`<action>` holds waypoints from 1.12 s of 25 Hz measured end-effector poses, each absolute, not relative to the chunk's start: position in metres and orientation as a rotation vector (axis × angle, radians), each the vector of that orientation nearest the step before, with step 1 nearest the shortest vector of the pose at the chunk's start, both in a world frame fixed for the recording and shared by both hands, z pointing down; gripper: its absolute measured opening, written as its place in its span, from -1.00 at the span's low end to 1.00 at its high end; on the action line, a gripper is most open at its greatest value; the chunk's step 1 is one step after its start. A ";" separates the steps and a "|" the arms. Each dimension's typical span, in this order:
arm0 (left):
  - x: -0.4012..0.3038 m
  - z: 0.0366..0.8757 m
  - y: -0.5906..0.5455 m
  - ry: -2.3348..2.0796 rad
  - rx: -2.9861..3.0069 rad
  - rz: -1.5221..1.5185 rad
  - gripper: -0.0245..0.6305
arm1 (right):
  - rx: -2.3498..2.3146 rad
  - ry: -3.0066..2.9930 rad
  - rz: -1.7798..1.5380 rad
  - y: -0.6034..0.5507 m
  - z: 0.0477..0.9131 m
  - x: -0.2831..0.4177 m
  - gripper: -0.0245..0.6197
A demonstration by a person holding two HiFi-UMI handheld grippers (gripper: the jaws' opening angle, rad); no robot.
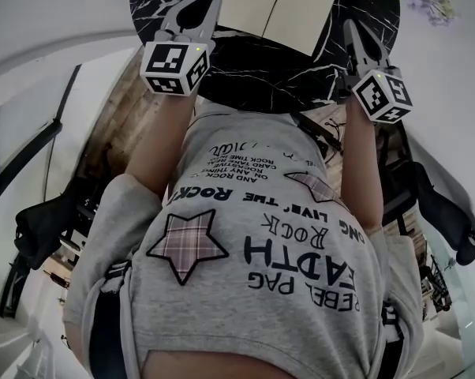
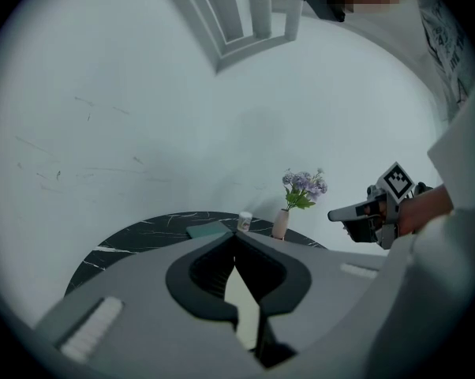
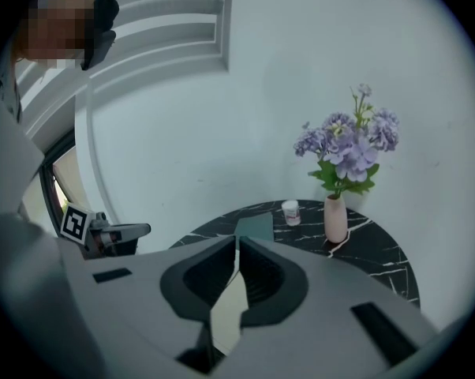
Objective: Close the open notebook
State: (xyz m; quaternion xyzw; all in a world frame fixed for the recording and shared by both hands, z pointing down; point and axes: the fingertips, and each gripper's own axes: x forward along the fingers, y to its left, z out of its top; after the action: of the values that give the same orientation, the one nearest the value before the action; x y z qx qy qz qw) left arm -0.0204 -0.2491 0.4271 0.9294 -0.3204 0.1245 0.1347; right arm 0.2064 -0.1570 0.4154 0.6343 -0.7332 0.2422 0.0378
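The open notebook (image 1: 277, 6) lies flat on a round black marble table (image 1: 253, 73), its cream pages facing up. My left gripper (image 1: 200, 5) hovers over the notebook's left edge, jaws shut and empty. My right gripper (image 1: 353, 31) hangs just off the notebook's right edge, also shut on nothing. In the left gripper view the closed tips (image 2: 236, 237) point across the table, with cream page (image 2: 241, 302) showing under them. The right gripper view shows its shut tips (image 3: 237, 239) the same way, over cream page (image 3: 228, 314).
At the table's far side stand a pale vase of purple flowers (image 3: 335, 218), a small white jar (image 3: 290, 212) and a flat teal item (image 3: 256, 226). A white wall rises behind. Dark chairs (image 1: 44, 223) stand on the floor beside me.
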 end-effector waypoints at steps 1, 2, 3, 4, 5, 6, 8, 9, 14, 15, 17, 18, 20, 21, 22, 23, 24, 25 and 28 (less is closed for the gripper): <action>-0.020 0.429 -0.249 -0.925 2.692 0.364 -0.90 | 1.935 -2.234 0.757 -0.156 0.424 0.206 -0.86; -0.020 0.432 -0.250 -0.923 2.690 0.369 -0.90 | 1.927 -2.219 0.775 -0.155 0.432 0.205 -0.86; -0.020 0.434 -0.251 -0.922 2.688 0.375 -0.90 | 1.921 -2.205 0.799 -0.154 0.441 0.205 -0.86; -0.020 0.438 -0.251 -0.923 2.684 0.384 -0.90 | 1.915 -2.195 0.829 -0.153 0.449 0.205 -0.86; -0.021 0.441 -0.253 -0.926 2.681 0.394 -0.90 | 1.908 -2.188 0.866 -0.153 0.457 0.204 -0.86; -0.021 0.444 -0.254 -0.928 2.678 0.405 -0.90 | 1.900 -2.183 0.907 -0.152 0.466 0.204 -0.86; -0.021 0.450 -0.257 -0.929 2.675 0.426 -0.90 | 1.888 -2.170 0.979 -0.151 0.482 0.204 -0.86; -0.020 0.452 -0.258 -0.928 2.676 0.435 -0.90 | 1.884 -2.161 1.004 -0.150 0.489 0.204 -0.86; -0.016 0.465 -0.262 -0.918 2.668 0.475 -0.90 | 1.856 -2.117 1.059 -0.147 0.511 0.205 -0.86; -0.016 0.469 -0.262 -0.916 2.661 0.485 -0.90 | 1.847 -2.108 1.075 -0.146 0.516 0.204 -0.86; -0.014 0.474 -0.262 -0.907 2.654 0.502 -0.90 | 1.835 -2.088 1.109 -0.146 0.525 0.202 -0.80; -0.013 0.476 -0.262 -0.902 2.654 0.508 -0.90 | 1.835 -2.075 1.124 -0.146 0.528 0.202 -0.70; -0.012 0.480 -0.264 -0.895 2.651 0.524 -0.90 | 1.837 -2.046 1.159 -0.146 0.536 0.203 -0.55; -0.012 0.484 -0.265 -0.893 2.646 0.535 -0.90 | 1.833 -2.032 1.179 -0.146 0.540 0.202 -0.52; -0.011 0.488 -0.265 -0.891 2.641 0.547 -0.90 | 1.823 -2.022 1.194 -0.146 0.544 0.201 -0.51; -0.011 0.492 -0.266 -0.888 2.637 0.561 -0.90 | 1.811 -2.013 1.200 -0.146 0.547 0.200 -0.49; -0.011 0.496 -0.266 -0.885 2.633 0.578 -0.90 | 1.803 -1.999 1.204 -0.146 0.551 0.200 -0.48; -0.011 0.501 -0.267 -0.884 2.629 0.595 -0.90 | 1.797 -1.979 1.209 -0.145 0.556 0.200 -0.47; -0.012 0.516 -0.270 -0.886 2.603 0.636 -0.90 | 1.773 -1.920 1.232 -0.142 0.571 0.199 -0.40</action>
State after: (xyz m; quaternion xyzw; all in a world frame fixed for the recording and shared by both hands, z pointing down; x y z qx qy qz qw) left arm -0.0122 -0.2696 0.5164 0.9106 -0.3100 0.2226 0.1588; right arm 0.1993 -0.1415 0.5710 0.6089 -0.6592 0.4229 0.1260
